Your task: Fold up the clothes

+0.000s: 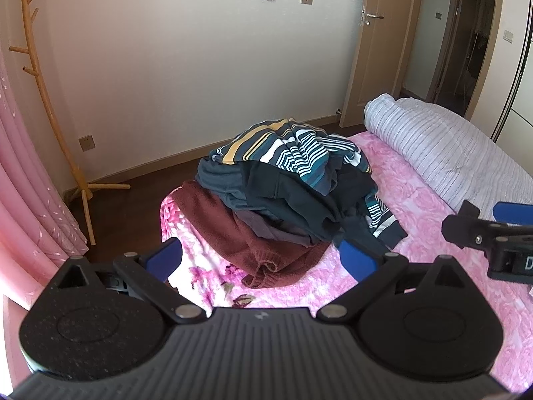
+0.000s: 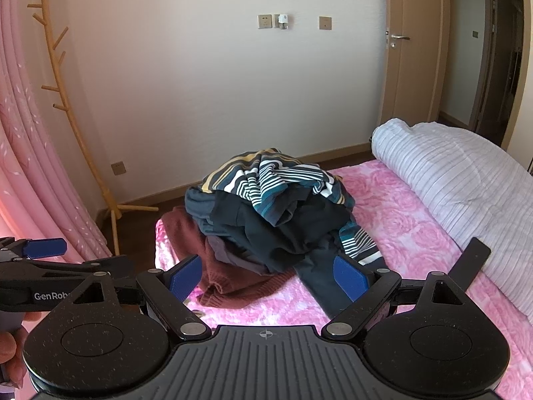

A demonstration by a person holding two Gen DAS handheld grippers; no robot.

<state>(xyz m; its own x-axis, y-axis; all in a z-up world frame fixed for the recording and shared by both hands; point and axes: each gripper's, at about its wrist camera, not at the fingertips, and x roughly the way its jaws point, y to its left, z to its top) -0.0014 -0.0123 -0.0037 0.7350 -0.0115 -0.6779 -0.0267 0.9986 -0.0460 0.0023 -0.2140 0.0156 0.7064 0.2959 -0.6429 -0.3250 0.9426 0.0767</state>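
Ahead of us a heap of clothes sits unfolded on the bed, near its far corner. On top lies a striped shirt in teal, white and mustard bands, crumpled into soft ridges. Under it we see a smooth black garment, a grey-blue one, and at the bottom a dark red knitted sweater with a ribbed hem, spread flat toward us. One striped sleeve trails off the heap to the right.

We hold the left gripper above the sheet just short of the sweater, its blue-padded fingers spread wide apart with nothing between them. The right gripper hovers beside it, fingers likewise wide apart and gripping nothing; its right pad appears in front of a dark trouser leg, though we cannot tell whether they touch.

The sheet is glossy pink with a rose print. A rolled quilt, pale lilac with fine ribbing, lies along the right side. Beyond the bed we see dark wood flooring, a plain cream wall with sockets, a branch-shaped wooden coat stand, pink curtains on the left, and a tan door standing open on the right.
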